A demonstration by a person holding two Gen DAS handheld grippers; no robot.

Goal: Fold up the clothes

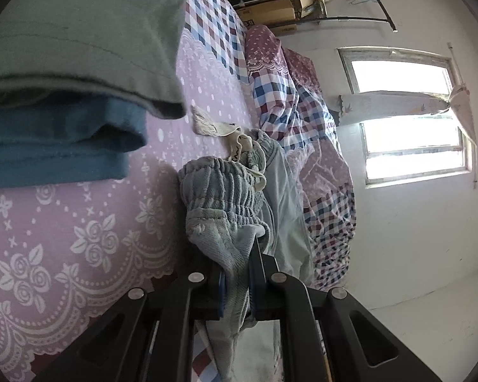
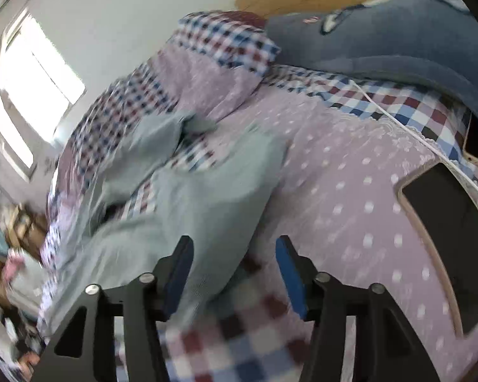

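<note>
Pale-blue trousers (image 1: pixel 239 210) run lengthwise away from left gripper (image 1: pixel 237 289), jaws pinching waistband; right gripper (image 2: pixel 234 273) jaws spread, prob. empty.

A bed sheet (image 1: pixel 79 248) in pink with white roses and dots covers the bed, and a checked quilt (image 1: pixel 290 111) in red, blue and white lies bunched along its far side under a bright window (image 1: pixel 411 121). Cardboard boxes (image 1: pixel 271 9) sit past the end of the bed beside a dark metal rail (image 1: pixel 360 17). In the right wrist view a dark phone (image 2: pixel 446 222) lies on the dotted sheet with a white cable (image 2: pixel 398 124) running past it, near a blue-grey cushion (image 2: pixel 382 38)
</note>
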